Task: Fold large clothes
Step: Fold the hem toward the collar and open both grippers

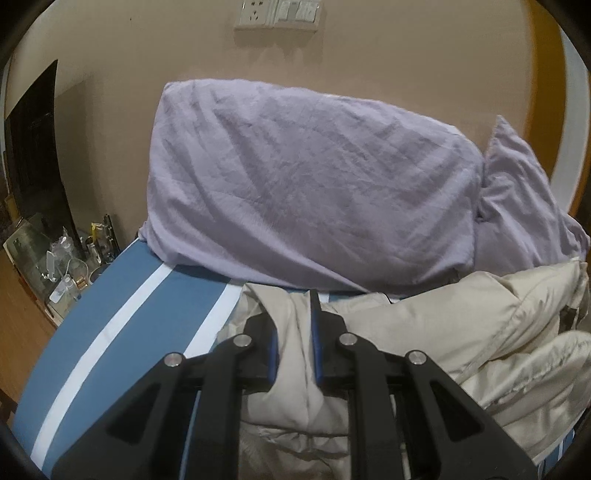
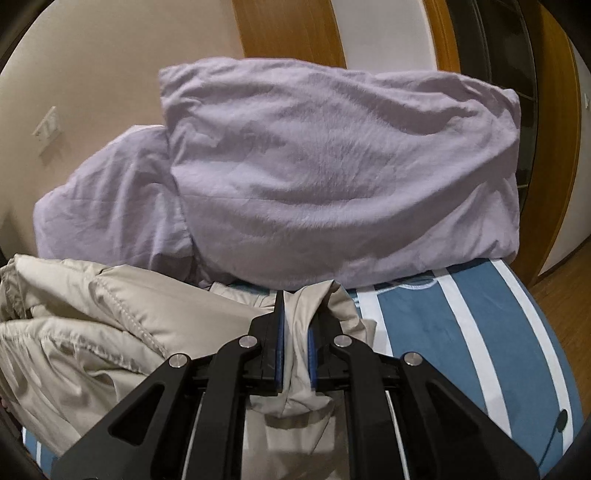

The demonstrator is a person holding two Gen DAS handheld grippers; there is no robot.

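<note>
A beige padded jacket (image 1: 461, 325) lies bunched on a blue bed sheet with white stripes (image 1: 122, 317). My left gripper (image 1: 293, 314) is shut on a fold of the jacket's edge, the cloth pinched between its blue pads. In the right wrist view the same jacket (image 2: 85, 325) spreads to the left over the striped sheet (image 2: 480, 332). My right gripper (image 2: 297, 314) is shut on another fold of the jacket, which hangs down between the fingers. Both pinched folds are lifted off the bed.
Two lilac pillows (image 1: 310, 184) (image 2: 340, 173) lean against the beige wall just beyond the jacket. A cluttered bedside surface with glass items (image 1: 66, 266) stands left of the bed. A wall socket plate (image 1: 277, 14) is above. A wooden door frame (image 2: 554, 177) and wood floor are at the right.
</note>
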